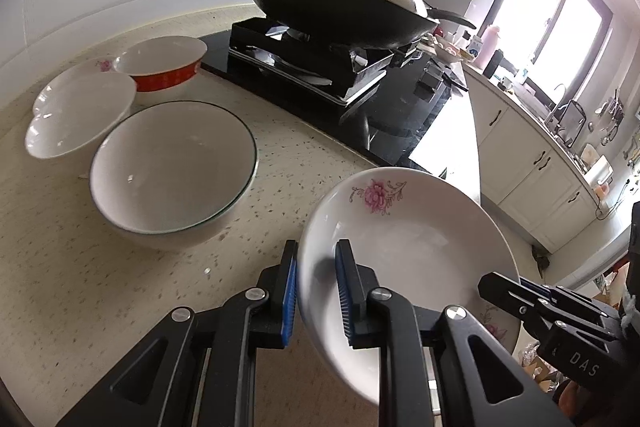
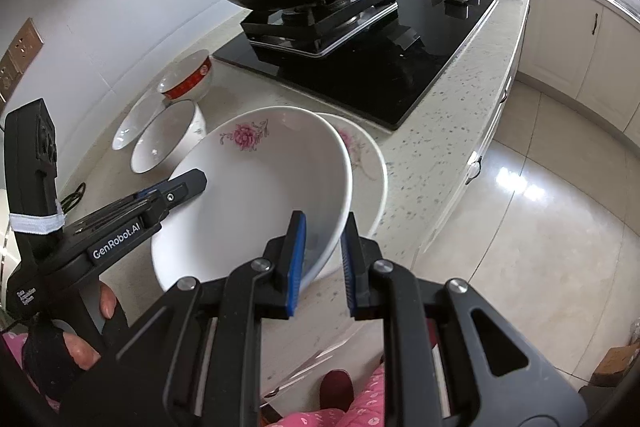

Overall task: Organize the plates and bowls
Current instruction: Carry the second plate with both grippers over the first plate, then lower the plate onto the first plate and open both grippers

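Now, floral plate (image 1: 408, 239) rim clamped by left hand-held gripper (image 1: 316, 291), right hand-held gripper (image 2: 322, 263) likewise.

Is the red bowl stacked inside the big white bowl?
No. In the left wrist view the red bowl stands on the counter behind the big white bowl, whose inside is bare.

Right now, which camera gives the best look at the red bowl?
The left wrist view: the red bowl shows its white inside and red band, unobstructed. The right wrist view shows it smaller, farther back, partly behind another bowl.
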Motion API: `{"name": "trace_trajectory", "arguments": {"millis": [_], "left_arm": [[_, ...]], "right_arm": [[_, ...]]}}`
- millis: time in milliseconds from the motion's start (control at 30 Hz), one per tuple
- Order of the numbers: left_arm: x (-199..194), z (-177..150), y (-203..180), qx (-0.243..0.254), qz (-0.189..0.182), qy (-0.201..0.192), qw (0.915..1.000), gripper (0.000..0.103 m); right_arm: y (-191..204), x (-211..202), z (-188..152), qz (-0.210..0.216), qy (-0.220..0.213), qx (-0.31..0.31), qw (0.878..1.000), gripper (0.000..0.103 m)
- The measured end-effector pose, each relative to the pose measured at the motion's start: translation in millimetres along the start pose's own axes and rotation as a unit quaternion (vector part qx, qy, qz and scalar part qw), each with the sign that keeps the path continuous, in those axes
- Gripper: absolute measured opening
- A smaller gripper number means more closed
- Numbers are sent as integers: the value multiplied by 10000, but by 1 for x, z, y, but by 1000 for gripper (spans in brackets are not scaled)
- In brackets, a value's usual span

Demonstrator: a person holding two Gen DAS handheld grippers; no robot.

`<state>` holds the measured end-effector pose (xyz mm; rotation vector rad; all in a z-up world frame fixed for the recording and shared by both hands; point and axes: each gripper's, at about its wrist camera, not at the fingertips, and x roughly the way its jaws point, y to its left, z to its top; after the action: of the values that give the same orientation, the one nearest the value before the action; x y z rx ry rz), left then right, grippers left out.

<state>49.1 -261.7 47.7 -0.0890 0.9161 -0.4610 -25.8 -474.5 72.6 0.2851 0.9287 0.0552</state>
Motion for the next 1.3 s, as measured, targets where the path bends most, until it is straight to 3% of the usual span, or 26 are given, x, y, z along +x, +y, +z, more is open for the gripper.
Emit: {"name": "trace_trajectory", "arguments": {"millis": [600, 1067, 1133, 1167, 1200, 1267, 1300], "left_arm": [[25, 8, -4, 153, 197, 30, 9997, 20], [23, 9, 2, 97, 91, 44, 9999, 21], [19, 10, 2, 83, 51, -8, 10000, 23], [16, 11, 1, 90, 43, -45, 9999, 29], [13, 11, -1, 118, 45, -98, 9999, 40], [4, 11, -3, 168, 47, -249, 9995, 59], [0, 10, -4, 172, 37, -323, 9993, 66]], "right_arm": [[-9, 21, 14, -268, 55, -208, 9994, 20], [-7, 24, 15, -451, 94, -200, 9987, 21], [-4, 24, 15, -457, 136, -206, 9986, 26], [-3, 24, 15, -481, 157, -208, 9985, 31], [-2, 25, 15, -483, 173, -226, 9984, 37], [1, 22, 15, -558, 112, -283, 9980, 63], [3, 18, 16, -627, 8, -323, 9975, 69]]}}
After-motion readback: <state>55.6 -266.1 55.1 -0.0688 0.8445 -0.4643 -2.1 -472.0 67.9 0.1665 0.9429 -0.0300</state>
